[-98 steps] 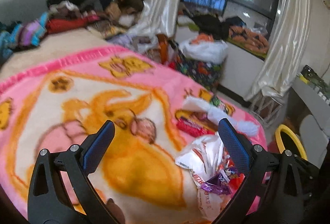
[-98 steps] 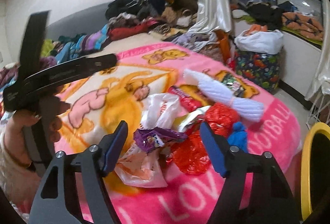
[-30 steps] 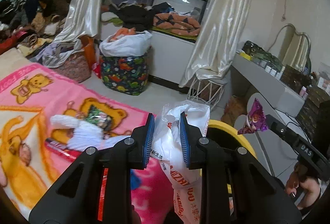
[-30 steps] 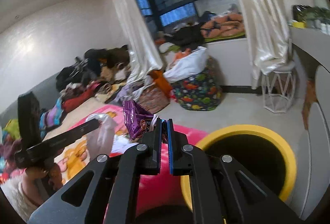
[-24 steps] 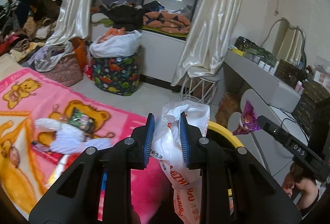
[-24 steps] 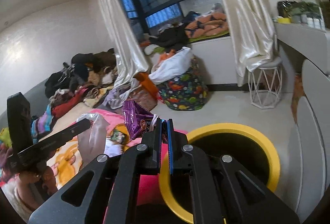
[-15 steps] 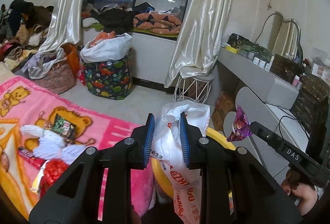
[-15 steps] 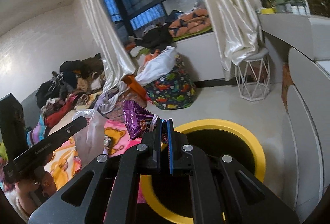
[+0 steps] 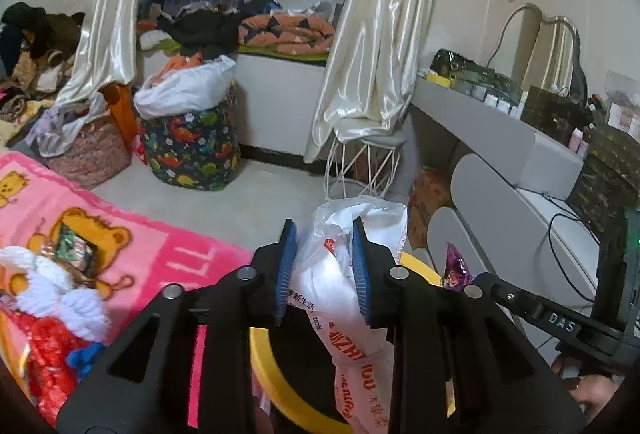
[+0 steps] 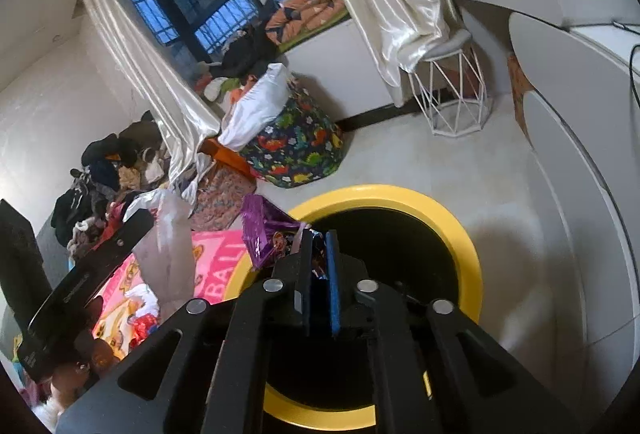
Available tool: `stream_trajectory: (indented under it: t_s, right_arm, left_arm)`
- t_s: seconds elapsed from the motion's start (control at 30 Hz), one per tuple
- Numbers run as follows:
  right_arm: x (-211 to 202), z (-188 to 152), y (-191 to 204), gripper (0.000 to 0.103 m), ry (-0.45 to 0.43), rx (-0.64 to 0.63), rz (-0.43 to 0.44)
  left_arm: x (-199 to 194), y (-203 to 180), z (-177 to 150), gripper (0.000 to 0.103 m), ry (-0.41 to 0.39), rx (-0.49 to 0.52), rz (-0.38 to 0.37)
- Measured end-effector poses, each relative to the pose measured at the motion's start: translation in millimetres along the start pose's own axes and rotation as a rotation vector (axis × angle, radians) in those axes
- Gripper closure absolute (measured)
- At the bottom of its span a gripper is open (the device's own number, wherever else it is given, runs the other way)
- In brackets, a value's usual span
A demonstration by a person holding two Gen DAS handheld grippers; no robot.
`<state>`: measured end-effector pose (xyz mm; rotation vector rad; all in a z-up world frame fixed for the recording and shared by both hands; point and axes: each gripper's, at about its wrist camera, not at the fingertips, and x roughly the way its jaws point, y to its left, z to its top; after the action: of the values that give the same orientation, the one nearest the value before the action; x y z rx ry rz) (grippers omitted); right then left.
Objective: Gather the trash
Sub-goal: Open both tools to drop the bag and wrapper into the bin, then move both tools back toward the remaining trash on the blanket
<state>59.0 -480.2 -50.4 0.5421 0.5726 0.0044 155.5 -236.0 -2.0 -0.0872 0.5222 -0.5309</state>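
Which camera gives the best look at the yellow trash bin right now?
The right wrist view: nearly the whole yellow trash bin rim and its dark opening show, just below the right gripper clamping the purple wrapper. The left wrist view shows only rim slivers behind the left gripper and white plastic bag.

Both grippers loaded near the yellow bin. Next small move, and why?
Probably open the right gripper: it pinches the purple wrapper right over the dark mouth of the yellow bin, so it should drop in. The left gripper holds the white plastic bag above the rim; release it next.
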Motion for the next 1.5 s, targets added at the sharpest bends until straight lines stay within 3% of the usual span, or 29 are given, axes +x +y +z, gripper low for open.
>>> stream_trajectory:
  t_s: [0.03, 0.1, 0.2, 0.37, 0.4, 0.63, 0.97, 1.5]
  right_arm:
    - [0.8, 0.4, -3.0, 0.089, 0.001, 0.010, -0.007]
    - [1.4, 0.0, -7.5, 0.067, -0.001, 0.033, -0.019]
    - [2.7, -0.2, -13.6, 0.061, -0.005, 0.048, -0.047]
    - [3.9, -1.1, -17.0, 0.050, -0.017, 0.038, -0.079]
    - [3.7, -2.0, -17.3, 0.047, -0.021, 0.039, -0.083]
    - [3.4, -3.8, -9.1, 0.031, -0.038, 0.011, -0.101]
    - [4.3, -10.0, 25.1, 0.028, -0.057, -0.088, -0.069]
    - [12.7, -35.2, 101.6, 0.025, -0.042, -0.251, 0.050]
  left_arm:
    - [6.9, -0.9, -1.1, 0.077, 0.021, 0.002, -0.001]
    - [15.9, -2.2, -2.9, 0.062, 0.056, -0.004, 0.006]
    - [18.9, -2.0, -6.6, 0.040, 0.071, -0.030, 0.005]
    - [11.0, 0.6, -14.5, 0.020, 0.076, -0.037, 0.020]
    - [8.8, 0.7, -15.5, 0.011, 0.077, -0.031, 0.032]
    - [-8.7, 10.5, -22.6, 0.011, 0.069, -0.003, 0.108]
    - [-36.5, 34.7, -28.0, 0.011, 0.026, 0.012, 0.195]
    - [-76.1, 89.6, -27.8, 0.011, -0.040, -0.064, 0.284]
